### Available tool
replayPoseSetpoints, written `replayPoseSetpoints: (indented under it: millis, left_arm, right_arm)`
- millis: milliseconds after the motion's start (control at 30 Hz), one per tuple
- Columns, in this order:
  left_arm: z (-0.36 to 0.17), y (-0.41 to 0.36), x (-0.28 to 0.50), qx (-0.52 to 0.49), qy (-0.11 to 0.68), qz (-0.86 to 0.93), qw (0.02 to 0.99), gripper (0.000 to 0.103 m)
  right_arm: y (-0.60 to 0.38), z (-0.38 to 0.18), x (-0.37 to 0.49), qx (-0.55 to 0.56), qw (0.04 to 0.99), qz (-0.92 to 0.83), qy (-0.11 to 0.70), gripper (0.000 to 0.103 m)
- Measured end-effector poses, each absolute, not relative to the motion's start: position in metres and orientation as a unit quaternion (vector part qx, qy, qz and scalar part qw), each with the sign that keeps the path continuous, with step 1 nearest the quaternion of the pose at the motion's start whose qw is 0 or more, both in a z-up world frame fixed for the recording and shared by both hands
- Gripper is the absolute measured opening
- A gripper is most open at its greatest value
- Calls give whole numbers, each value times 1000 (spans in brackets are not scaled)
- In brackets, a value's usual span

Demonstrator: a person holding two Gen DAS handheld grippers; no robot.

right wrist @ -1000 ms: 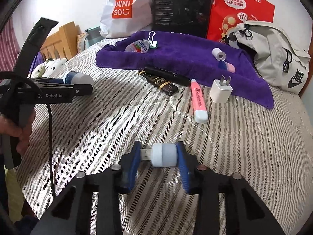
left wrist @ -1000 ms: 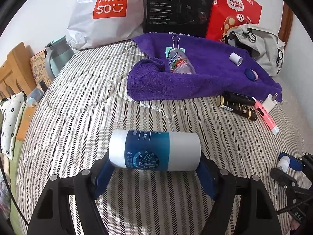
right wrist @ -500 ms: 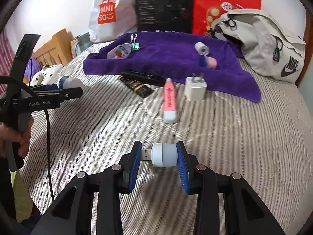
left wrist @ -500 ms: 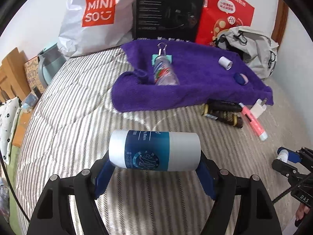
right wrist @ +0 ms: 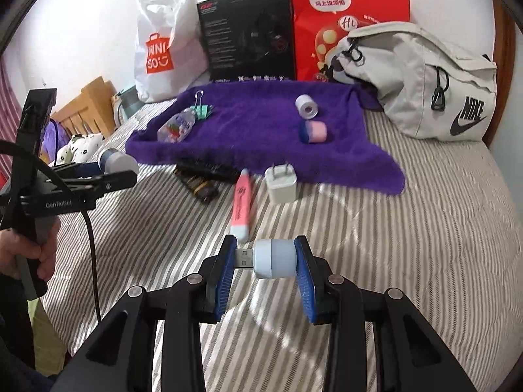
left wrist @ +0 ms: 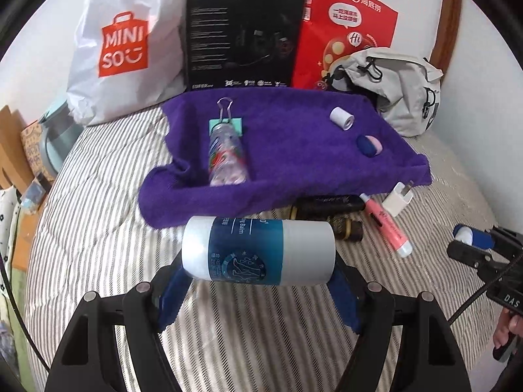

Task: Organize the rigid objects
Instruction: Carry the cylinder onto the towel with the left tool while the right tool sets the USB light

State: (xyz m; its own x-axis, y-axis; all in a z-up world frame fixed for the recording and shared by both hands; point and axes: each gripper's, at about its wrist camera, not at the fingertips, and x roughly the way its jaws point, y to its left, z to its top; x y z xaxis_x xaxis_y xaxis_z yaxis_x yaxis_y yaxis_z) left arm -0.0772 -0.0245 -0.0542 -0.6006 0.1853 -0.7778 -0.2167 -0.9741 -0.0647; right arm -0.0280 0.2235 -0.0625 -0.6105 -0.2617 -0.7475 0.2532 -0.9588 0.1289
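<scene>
Balm tube [left wrist: 258,251]: held sideways, off the striped bed [left wrist: 98,228], white cap to the right.
Left gripper [left wrist: 258,281]: fingers squeezed on the tube's two ends.
USB light [right wrist: 268,259]: held sideways, plug to the left.
Right gripper [right wrist: 266,263]: fingers pinched on it.
Ahead: a purple towel [left wrist: 287,150], with a clear bottle [left wrist: 227,156] laid on it.
Between: a pink marker [right wrist: 242,204] and white charger [right wrist: 281,184].

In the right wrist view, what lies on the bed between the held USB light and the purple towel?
The pink highlighter and the white charger plug lie between the USB light and the purple towel, on the striped cover.
</scene>
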Motion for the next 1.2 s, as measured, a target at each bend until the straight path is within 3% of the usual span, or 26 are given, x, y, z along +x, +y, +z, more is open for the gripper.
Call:
replayPoseSetpoints:
  millis: [600,1200]
  left_arm:
    - [-45,-10,-133,-432,11,896,106,75]
    - [-53,-3,-161,-441,11,891,106,75]
  right_arm:
    - [243,-45,-124,401,153,-903,-16,36]
    - [224,-94,-194,474,150,-867,24,36]
